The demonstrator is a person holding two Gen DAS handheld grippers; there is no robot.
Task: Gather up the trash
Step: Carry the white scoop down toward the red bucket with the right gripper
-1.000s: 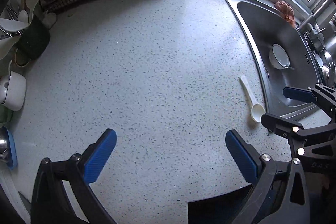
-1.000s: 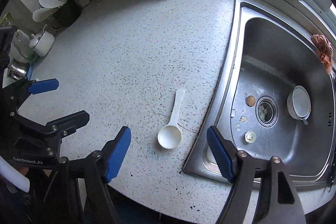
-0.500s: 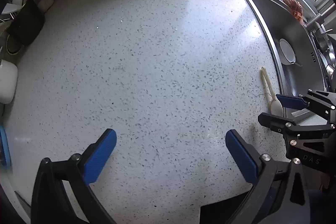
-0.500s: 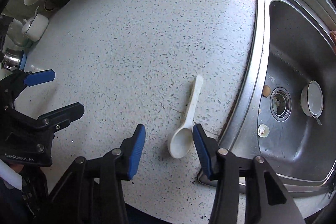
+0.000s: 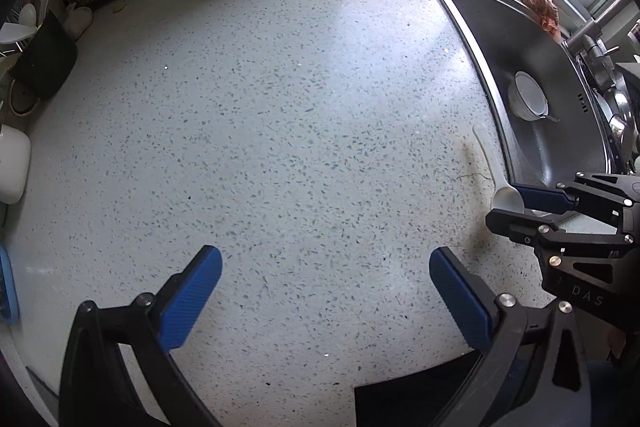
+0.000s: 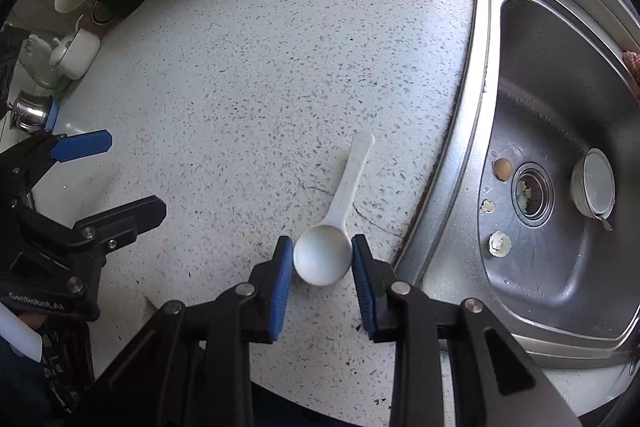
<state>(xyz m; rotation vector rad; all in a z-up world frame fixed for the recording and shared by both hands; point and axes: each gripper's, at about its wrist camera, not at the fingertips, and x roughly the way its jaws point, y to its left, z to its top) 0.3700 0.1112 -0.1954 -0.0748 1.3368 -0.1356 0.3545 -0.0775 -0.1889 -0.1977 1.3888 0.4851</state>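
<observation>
White plastic spoon [image 6: 334,223] lying on the worktop [image 6: 240,87] beside the sink's [image 6: 560,287] left rim, bowl toward me, handle pointing away. My right tongs [image 6: 323,257] are closing narrowly around the bowl; pads seemingly touching it. My left tongs [image 5: 324,291] are hanging wide, empty. Eggshell bits [image 6: 500,242] are lying in the sink.

The pale grey speckled stone tabletop [image 6: 240,99] is flecked all over with small dark chips, and on it lies a plain white plastic spoon [image 6: 334,227]. The right gripper [image 6: 323,269] and the left gripper [image 5: 324,295] are black with ribbed blue pads. The brushed silver steel sink [image 6: 560,267] holds a white round bowl [image 6: 594,183] and brown-and-white eggshell pieces [image 6: 500,243].
</observation>
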